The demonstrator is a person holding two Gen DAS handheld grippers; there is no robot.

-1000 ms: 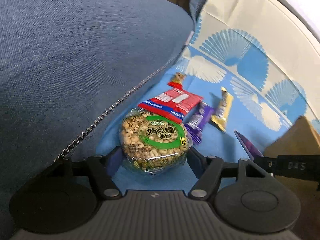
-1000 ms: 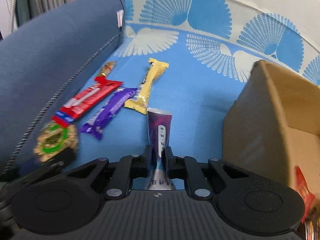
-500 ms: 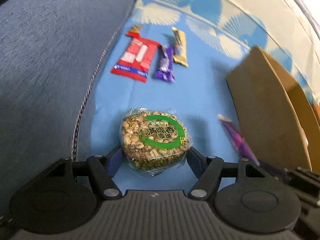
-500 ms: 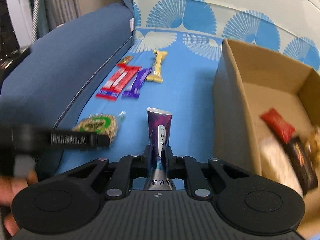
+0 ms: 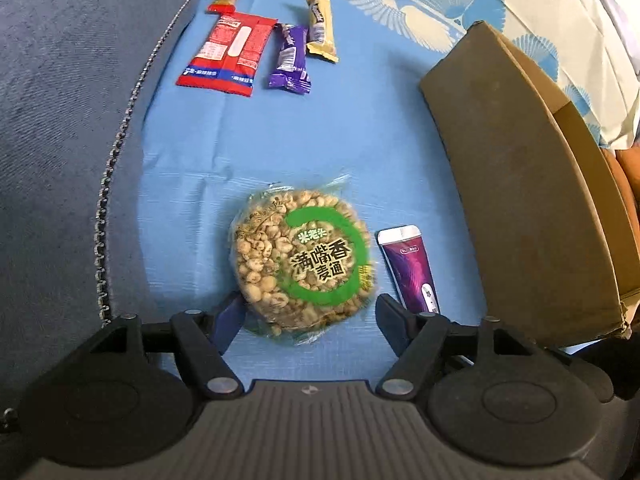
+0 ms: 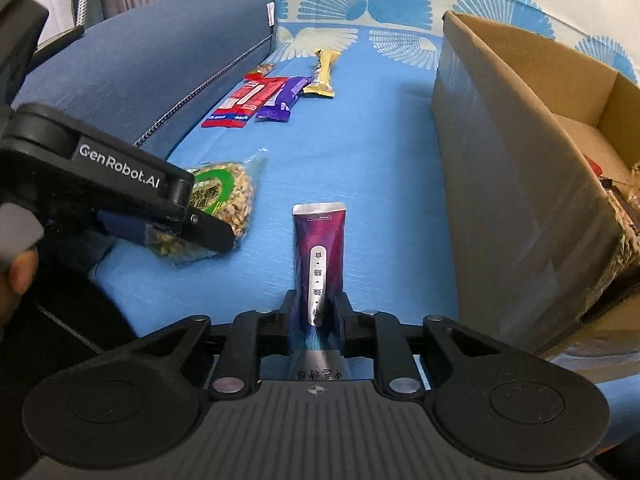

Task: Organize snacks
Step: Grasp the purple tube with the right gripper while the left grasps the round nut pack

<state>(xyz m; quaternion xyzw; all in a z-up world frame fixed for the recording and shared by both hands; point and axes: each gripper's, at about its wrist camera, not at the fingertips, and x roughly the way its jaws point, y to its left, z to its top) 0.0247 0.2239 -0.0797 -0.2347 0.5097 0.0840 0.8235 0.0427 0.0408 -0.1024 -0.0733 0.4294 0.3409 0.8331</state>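
Lying between right claw [image 6: 315, 312] jaws, purple sachet [image 6: 319, 240]

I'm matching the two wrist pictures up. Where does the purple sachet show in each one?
Left wrist: the purple sachet lies low and right of centre, just right of the round cereal pack.
Right wrist: the sachet stands at bottom centre, between the right tool's fingers.
Shared landmark: the cardboard box, right of the sachet in both.

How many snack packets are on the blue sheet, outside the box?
6: small red-and-gold packet, red packet, purple bar and yellow bar at the far end; puffed-grain cake between the left gripper's fingers; purple sachet in the right gripper.
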